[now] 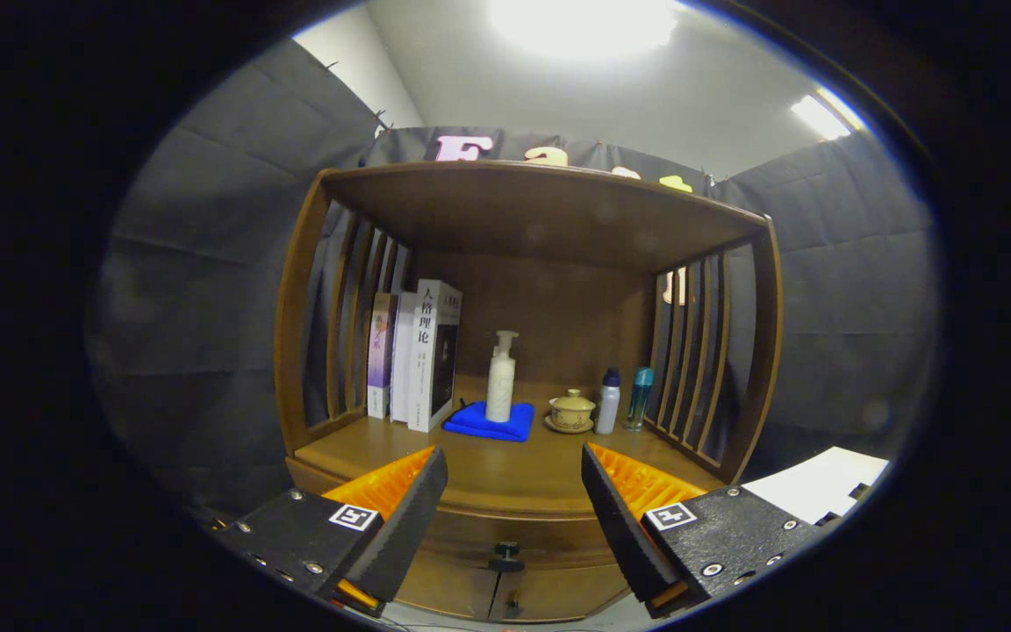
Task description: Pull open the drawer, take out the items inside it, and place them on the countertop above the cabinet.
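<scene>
A wooden cabinet (523, 219) stands ahead, with a countertop (505, 474) under a roofed shelf. Below the countertop's front edge runs the shut drawer front (514, 531), with a small dark knob (506, 556) in its middle. My gripper (514, 474) is open, its two fingers wide apart and nothing between them. The knob lies between the fingers, slightly below and beyond their tips. What the drawer holds is hidden.
On the countertop stand three books (413, 355) at the left, a white pump bottle (501, 377) on a blue cloth (491, 421), a lidded tea bowl (571, 411), a white bottle (609, 402) and a teal bottle (639, 397). Two cabinet doors (492, 597) sit below the drawer. A white surface (813, 487) lies at the right.
</scene>
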